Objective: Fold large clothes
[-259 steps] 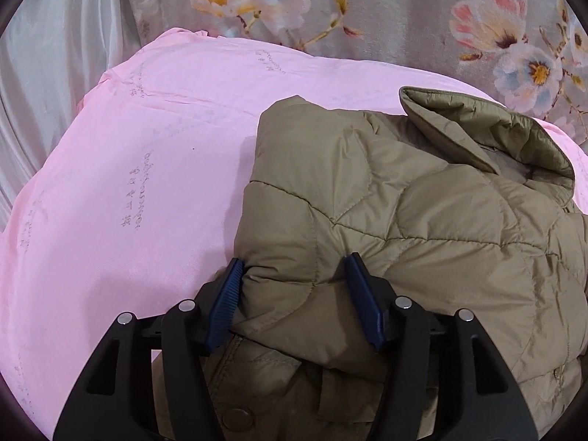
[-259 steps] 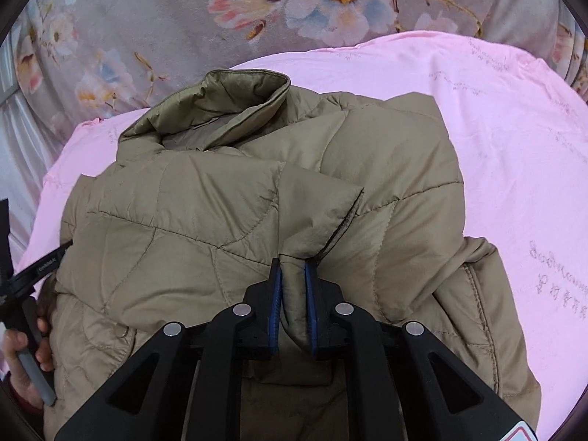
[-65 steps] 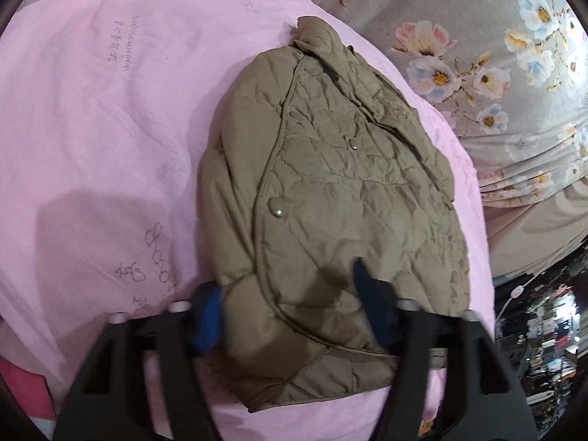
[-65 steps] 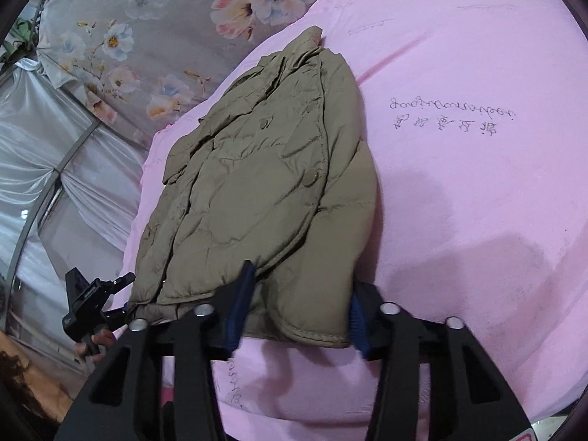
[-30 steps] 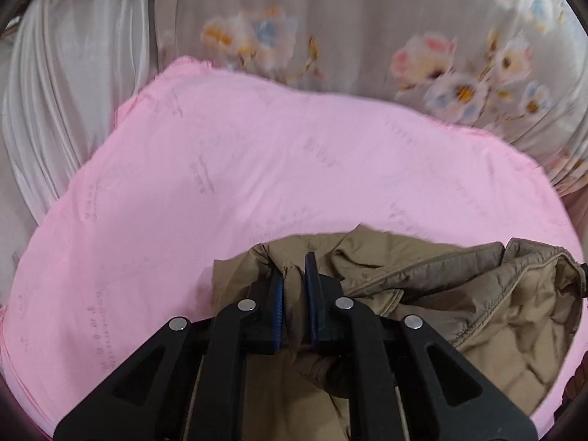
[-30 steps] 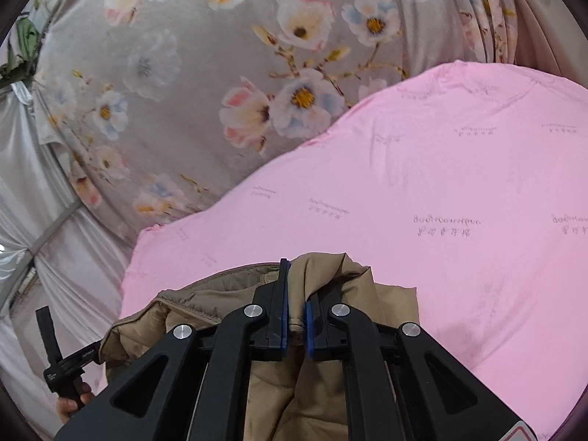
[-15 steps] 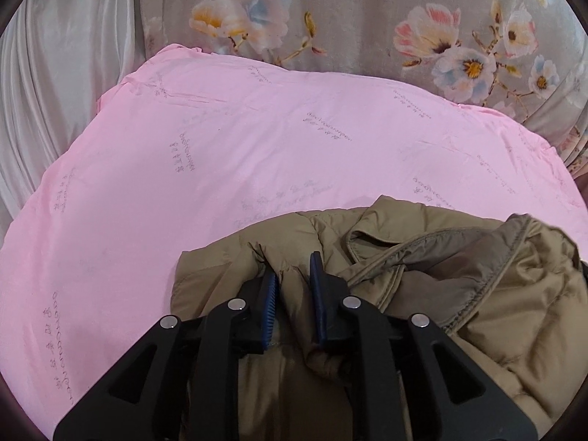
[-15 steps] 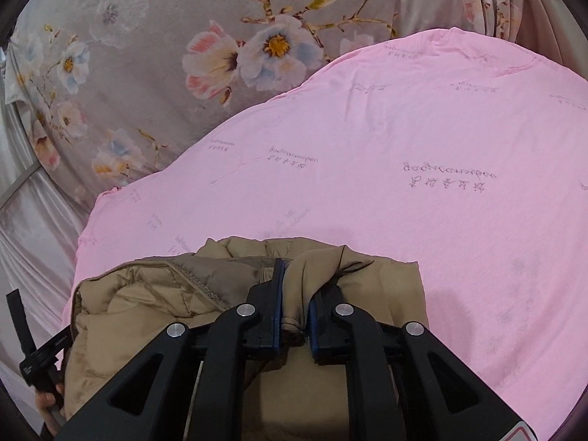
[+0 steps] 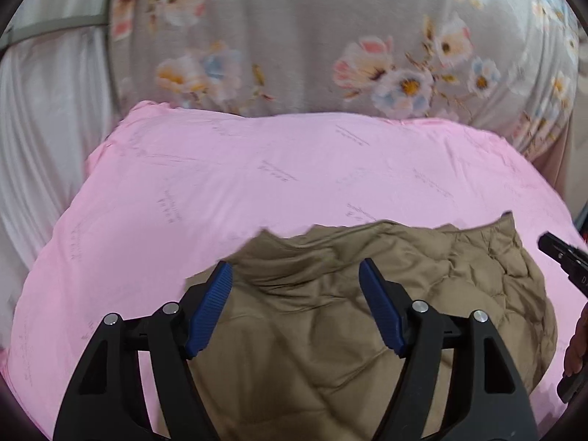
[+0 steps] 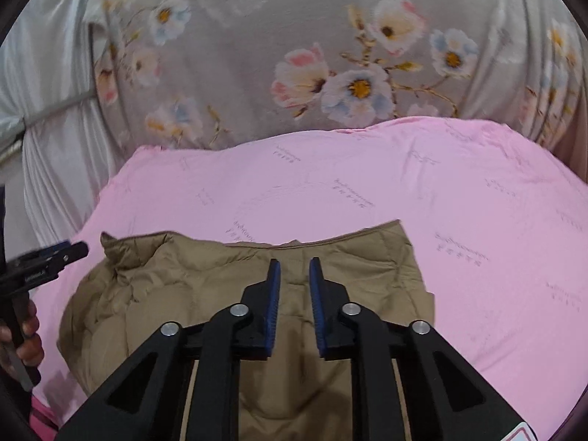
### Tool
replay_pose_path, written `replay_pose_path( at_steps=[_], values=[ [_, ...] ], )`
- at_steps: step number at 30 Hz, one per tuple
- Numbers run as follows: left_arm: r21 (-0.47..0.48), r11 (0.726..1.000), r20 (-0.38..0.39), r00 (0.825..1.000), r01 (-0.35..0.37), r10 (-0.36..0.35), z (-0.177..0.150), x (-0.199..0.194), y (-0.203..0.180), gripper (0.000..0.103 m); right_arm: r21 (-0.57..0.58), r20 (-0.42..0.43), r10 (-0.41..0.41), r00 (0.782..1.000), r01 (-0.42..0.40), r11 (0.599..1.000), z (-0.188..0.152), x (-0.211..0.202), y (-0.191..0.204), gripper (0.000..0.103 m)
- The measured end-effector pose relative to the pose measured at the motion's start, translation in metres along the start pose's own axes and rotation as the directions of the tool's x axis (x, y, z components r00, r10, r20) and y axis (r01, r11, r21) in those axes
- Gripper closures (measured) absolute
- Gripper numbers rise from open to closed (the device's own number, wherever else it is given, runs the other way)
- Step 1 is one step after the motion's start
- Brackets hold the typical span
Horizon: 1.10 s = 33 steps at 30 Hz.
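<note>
The olive quilted puffer jacket (image 9: 330,312) lies folded into a compact bundle on the pink sheet (image 9: 257,183). My left gripper (image 9: 296,279) is wide open just above the jacket's near left part, holding nothing. In the right wrist view the jacket (image 10: 183,294) lies below my right gripper (image 10: 294,268), whose jaws stand slightly apart with no fabric between them. The right gripper's tip also shows at the right edge of the left wrist view (image 9: 562,257); the left gripper shows at the left edge of the right wrist view (image 10: 47,257).
The pink sheet (image 10: 441,202) covers a bed that reaches far beyond the jacket. A grey floral fabric (image 9: 330,36) hangs behind the bed. White pleated cloth (image 9: 44,128) is at the left.
Both grippers were shut on jacket fabric half a second ago; now both have let go and opened, the left wide, the right a little. The jacket has settled into a flat fold.
</note>
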<state>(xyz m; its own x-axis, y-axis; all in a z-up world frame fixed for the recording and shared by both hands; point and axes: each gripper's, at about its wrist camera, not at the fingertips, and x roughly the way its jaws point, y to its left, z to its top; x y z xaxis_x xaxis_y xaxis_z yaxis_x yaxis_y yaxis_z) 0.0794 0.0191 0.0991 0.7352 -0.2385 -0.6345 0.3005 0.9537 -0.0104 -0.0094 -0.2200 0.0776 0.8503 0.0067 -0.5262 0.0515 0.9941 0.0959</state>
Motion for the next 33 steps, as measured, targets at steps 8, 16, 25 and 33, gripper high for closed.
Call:
replay_pose_path(
  at_steps=[8, 16, 25, 33],
  values=[
    [0.022, 0.998, -0.147, 0.987, -0.062, 0.065, 0.022, 0.094, -0.017, 0.053, -0.125, -0.150, -0.088, 0.985, 0.069, 0.990, 0.015, 0.092, 0.027, 0.099],
    [-0.083, 0.993, -0.205, 0.977, -0.080, 0.062, 0.009, 0.147, 0.024, 0.052, 0.132, -0.243, -0.085, 0.966, 0.120, 0.984, -0.001, 0.129, -0.072, 0.103],
    [-0.095, 0.991, -0.174, 0.982, -0.096, 0.078, 0.001, 0.156, 0.019, 0.052, 0.179, -0.223, -0.038, 0.974, 0.079, 0.981, -0.014, 0.136, -0.075, 0.103],
    [-0.090, 0.991, -0.174, 0.981, -0.100, 0.083, 0.000, 0.161, 0.019, 0.052, 0.210, -0.224, -0.007, 0.974, 0.055, 0.976, -0.014, 0.143, -0.074, 0.103]
  ],
)
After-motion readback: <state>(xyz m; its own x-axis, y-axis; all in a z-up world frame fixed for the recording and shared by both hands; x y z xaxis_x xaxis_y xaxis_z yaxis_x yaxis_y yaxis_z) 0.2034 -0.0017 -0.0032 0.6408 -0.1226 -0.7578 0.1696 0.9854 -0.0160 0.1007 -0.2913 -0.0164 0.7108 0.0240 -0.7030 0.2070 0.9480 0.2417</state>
